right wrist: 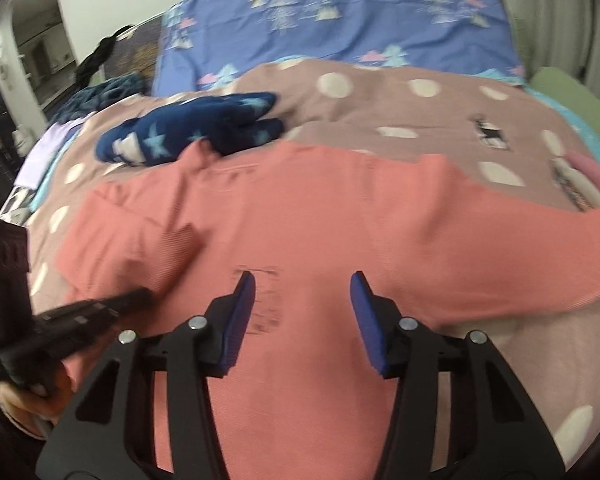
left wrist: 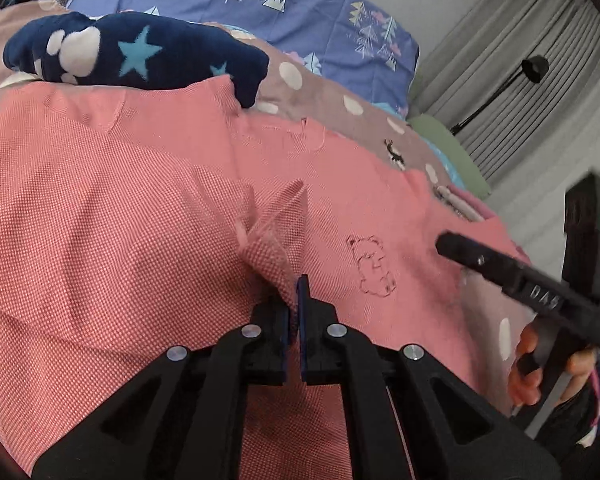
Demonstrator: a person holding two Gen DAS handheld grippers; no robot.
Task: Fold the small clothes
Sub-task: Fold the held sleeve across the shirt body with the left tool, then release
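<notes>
Left tool (left wrist: 294, 300) pinching pink shirt (left wrist: 120, 200) fold | right tool (right wrist: 302, 300) wide open, empty; its view only

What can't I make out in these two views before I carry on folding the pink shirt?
- Pink shirt: near hem cut off by the left hand-held gripper body in the left wrist view.
- Chest print: smeared by motion blur in the right wrist view, partly behind the right hand-held gripper.
- Navy star garment: bunched, type unclear.
- Striped item: blurred, partly under the shirt.
</notes>
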